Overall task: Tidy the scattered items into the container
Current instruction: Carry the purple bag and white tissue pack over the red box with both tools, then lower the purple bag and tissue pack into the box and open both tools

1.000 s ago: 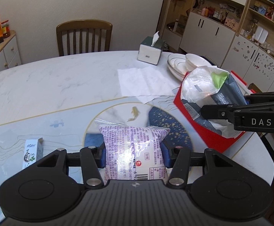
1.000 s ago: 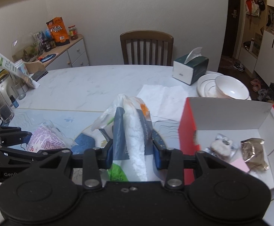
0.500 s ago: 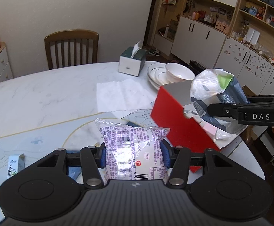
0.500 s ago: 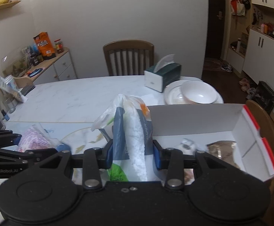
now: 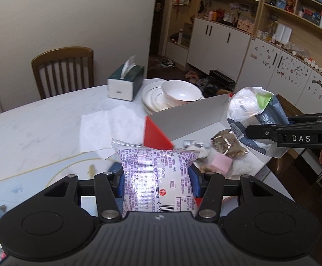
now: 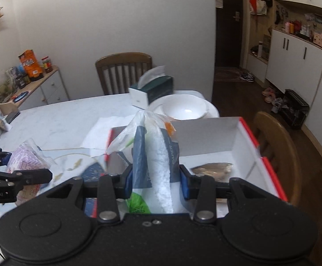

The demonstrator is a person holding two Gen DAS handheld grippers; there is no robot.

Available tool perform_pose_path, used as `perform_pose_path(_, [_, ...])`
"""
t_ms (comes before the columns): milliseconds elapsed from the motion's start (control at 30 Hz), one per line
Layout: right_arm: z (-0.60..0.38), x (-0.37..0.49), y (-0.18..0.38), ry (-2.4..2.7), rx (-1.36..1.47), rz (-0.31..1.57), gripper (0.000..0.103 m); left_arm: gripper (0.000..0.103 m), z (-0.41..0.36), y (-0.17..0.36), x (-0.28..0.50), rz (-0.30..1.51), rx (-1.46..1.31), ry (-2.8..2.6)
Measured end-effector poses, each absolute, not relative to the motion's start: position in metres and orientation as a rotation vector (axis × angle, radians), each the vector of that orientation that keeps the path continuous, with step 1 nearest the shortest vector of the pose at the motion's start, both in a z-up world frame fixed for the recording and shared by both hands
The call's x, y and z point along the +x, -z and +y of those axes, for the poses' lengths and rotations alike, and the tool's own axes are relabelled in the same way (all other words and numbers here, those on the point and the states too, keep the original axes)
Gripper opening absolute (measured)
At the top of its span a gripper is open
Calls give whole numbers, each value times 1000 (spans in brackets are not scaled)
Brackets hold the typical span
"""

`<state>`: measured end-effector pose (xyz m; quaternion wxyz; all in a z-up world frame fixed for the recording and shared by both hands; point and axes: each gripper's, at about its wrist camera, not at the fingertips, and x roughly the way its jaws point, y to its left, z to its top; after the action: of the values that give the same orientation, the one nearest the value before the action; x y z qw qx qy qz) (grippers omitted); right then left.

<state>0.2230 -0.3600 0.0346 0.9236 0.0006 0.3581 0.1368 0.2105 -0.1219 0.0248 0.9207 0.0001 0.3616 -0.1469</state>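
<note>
over the near edge of the red box [image 5: 158, 136], your left gripper [image 5: 157, 182] is clamped on the purple packet [image 5: 157, 175] and your right gripper [image 6: 154, 180] on the plastic-wrapped pack [image 6: 155, 155], both carried in from the table since a second ago, so both drops look close.
</note>
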Motion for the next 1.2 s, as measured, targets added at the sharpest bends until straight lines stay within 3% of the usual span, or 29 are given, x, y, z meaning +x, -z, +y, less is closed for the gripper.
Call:
perform_pose_path(767, [-434, 254, -9, -186, 38, 788, 39, 51, -239, -1, 268, 788, 178, 463])
perform_pose_path(1200, [-439, 284, 19, -180, 68, 884, 39, 51, -267, 25, 296, 842, 237, 505])
